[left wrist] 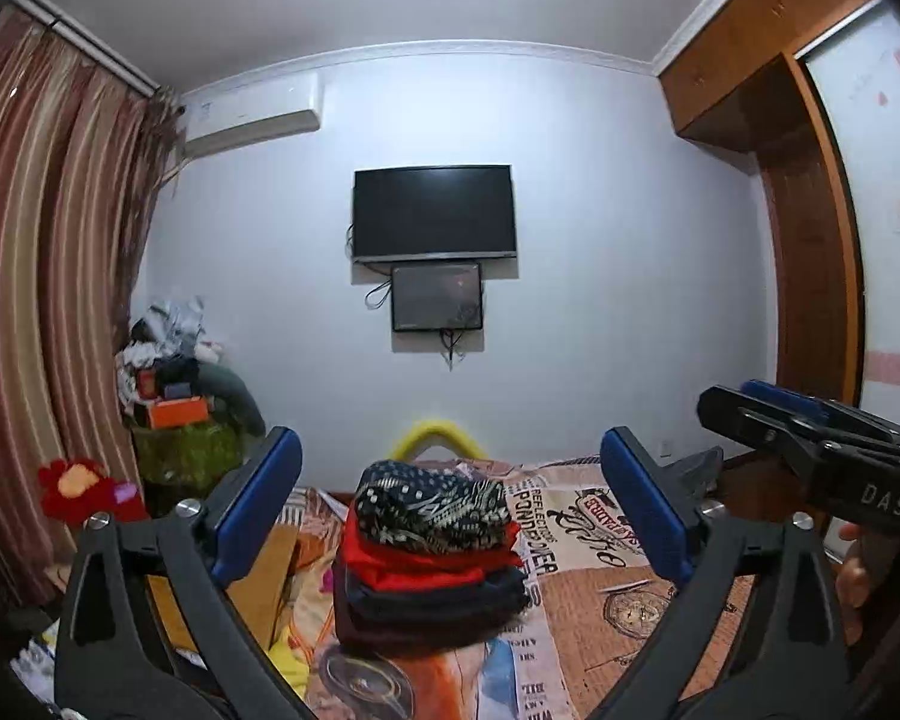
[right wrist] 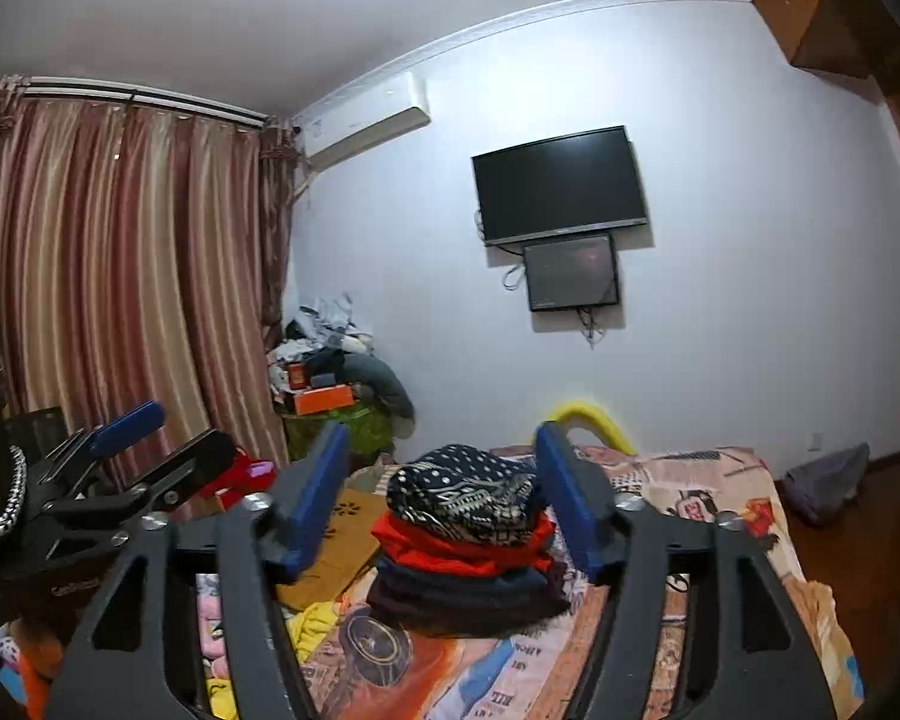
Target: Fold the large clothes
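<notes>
Folded clothes (left wrist: pixel 429 558) are stacked near the bed's (left wrist: pixel 600 606) far end; the left tool (left wrist: pixel 450 504) and right tool (right wrist: pixel 444 492) are held wide open, empty.

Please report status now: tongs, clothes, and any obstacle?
Left tongs open, empty. Right tongs open, empty. Folded stack on bed, patterned piece on top. Nothing between tongs and stack.
</notes>
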The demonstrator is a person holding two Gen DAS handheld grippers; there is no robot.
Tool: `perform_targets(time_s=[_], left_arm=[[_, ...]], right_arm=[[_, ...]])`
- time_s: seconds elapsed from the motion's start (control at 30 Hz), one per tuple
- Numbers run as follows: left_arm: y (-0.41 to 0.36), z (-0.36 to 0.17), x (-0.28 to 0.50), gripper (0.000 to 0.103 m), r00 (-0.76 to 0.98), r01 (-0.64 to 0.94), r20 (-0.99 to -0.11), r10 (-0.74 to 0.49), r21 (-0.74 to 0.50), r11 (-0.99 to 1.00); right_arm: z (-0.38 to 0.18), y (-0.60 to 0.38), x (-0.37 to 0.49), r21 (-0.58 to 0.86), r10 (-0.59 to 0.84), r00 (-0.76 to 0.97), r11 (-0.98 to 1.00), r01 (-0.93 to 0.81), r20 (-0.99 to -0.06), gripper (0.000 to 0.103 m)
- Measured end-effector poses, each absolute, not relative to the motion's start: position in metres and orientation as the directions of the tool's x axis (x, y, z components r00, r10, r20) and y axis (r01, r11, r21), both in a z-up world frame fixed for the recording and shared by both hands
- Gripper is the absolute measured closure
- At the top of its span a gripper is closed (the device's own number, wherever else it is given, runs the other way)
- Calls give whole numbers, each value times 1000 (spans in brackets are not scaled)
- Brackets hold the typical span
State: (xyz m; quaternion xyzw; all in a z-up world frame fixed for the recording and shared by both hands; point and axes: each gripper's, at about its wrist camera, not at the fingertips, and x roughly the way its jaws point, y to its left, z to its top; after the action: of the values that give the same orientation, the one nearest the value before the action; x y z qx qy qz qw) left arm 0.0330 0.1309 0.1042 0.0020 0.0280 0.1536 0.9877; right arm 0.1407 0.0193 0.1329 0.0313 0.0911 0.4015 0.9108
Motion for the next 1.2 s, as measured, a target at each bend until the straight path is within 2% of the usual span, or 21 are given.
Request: perform_targets(time_s=[0.03, 0.1, 0.47, 1.2], left_arm=[[130, 101, 32, 0, 950, -307, -61, 308, 14, 951], [130, 97, 31, 0, 942, -328, -69, 328, 16, 945], [130, 89, 29, 0, 932, -355, -65, 356, 25, 934], [140, 82, 36, 0, 935, -343, -100, 341, -1, 939]], right_arm=[[131, 21, 141, 120, 724, 675, 689, -715, -143, 23], [130, 19, 140, 103, 705, 696, 709, -698, -139, 18], [126, 19, 151, 93, 694, 695, 717, -691, -188, 16], [118, 13, 137, 77, 694, 686, 713, -697, -220, 16]])
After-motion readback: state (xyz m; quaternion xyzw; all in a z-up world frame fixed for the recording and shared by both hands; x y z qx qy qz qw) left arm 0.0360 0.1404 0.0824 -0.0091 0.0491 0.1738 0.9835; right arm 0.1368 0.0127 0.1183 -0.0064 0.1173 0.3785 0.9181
